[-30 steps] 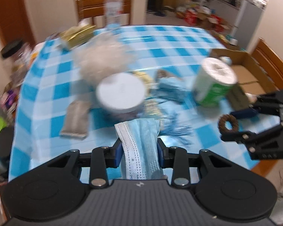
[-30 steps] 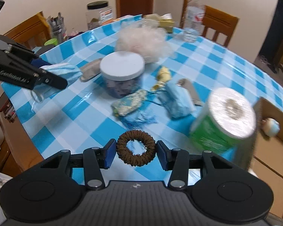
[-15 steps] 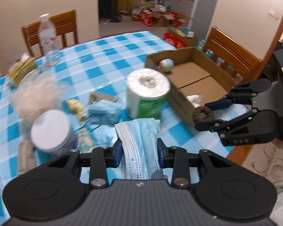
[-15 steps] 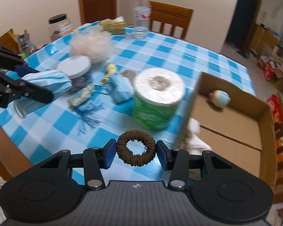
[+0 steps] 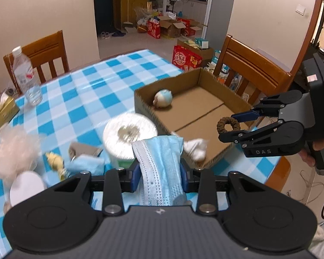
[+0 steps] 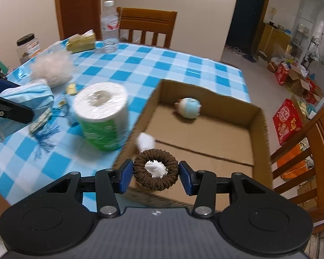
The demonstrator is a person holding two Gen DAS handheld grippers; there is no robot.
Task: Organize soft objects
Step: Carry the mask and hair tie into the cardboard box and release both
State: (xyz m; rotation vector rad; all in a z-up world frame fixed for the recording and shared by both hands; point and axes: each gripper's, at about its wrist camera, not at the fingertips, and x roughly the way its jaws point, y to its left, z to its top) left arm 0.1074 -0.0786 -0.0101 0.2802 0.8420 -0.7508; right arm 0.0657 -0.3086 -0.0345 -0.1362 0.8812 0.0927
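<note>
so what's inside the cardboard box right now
Inside the open brown cardboard box lie a round white-and-blue plush ball near the far wall and a crumpled white soft lump at the near wall. The near corner is hidden behind the right gripper and its brown scrunchie.

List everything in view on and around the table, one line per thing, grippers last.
Cardboard box: one, brown, open, on the checked table's right side.
Small ball: one, blue and white, inside the box at the far wall.
White wad: one, at the box's near wall.
Paper roll: one, white with green wrap, left of the box.
Fluffy tuft: one, pale, far left.
Water bottle: one, clear, far edge.
Tissue pack: one, yellow, beside the bottle.
Chairs: three, wooden.
Face mask: one, blue, in left gripper.
Hair tie: one, brown, in right gripper.
</note>
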